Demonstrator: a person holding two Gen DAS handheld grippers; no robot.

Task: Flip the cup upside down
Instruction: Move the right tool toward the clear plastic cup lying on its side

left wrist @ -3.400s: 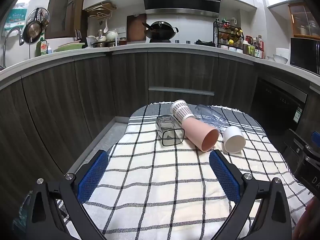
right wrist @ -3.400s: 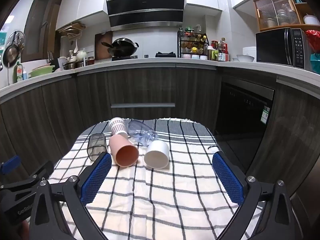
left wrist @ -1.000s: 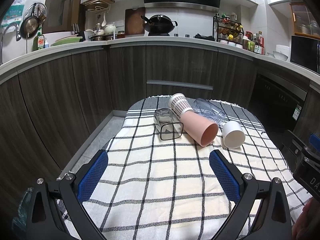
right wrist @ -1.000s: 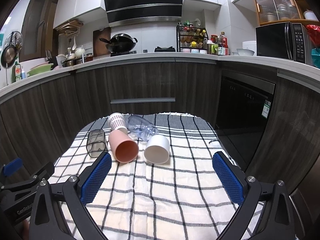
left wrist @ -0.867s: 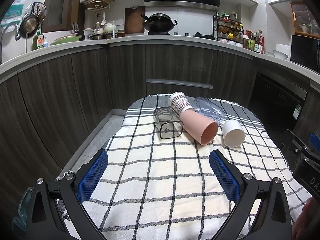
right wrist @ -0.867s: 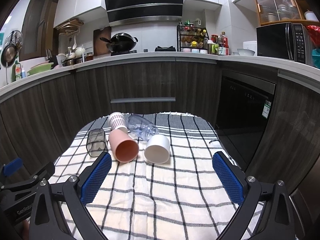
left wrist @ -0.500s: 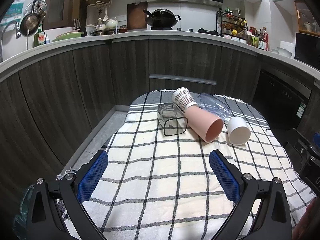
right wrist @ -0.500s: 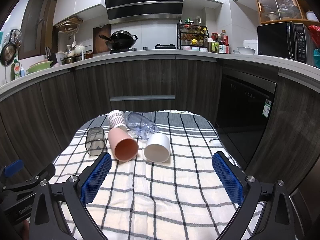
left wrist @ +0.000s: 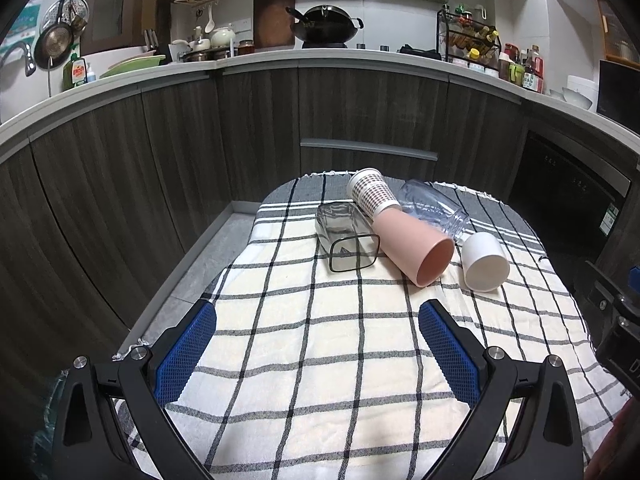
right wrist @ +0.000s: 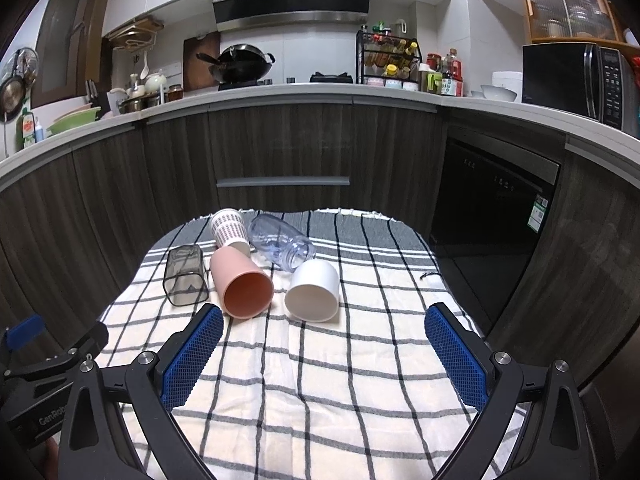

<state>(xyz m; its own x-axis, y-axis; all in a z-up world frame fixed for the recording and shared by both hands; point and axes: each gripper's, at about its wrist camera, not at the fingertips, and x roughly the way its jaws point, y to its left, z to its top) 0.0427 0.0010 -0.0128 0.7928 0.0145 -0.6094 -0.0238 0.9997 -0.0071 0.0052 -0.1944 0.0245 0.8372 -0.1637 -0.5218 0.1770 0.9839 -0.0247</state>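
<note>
Several cups lie on their sides on a checked cloth (left wrist: 320, 360) (right wrist: 320, 380): a smoky square cup (left wrist: 346, 236) (right wrist: 184, 274), a pink cup (left wrist: 416, 246) (right wrist: 242, 284), a white cup (left wrist: 485, 262) (right wrist: 314, 290), a patterned paper cup (left wrist: 372, 192) (right wrist: 229, 228) and a clear ribbed cup (left wrist: 436, 208) (right wrist: 282, 242). My left gripper (left wrist: 318, 316) is open and empty, short of the cups. My right gripper (right wrist: 324, 320) is open and empty, its fingertips close to the pink and white cups.
The cloth covers a small table whose edges drop off on the left and right. Dark wood cabinets (left wrist: 360, 120) and a countertop (right wrist: 320, 94) curve behind it. A black oven (right wrist: 492, 208) stands at the right. The other gripper's body shows at the left edge (right wrist: 40, 368).
Both grippers have moved forward toward the cups, which now look larger and nearer. The cups have not moved. Both grippers stay open.
</note>
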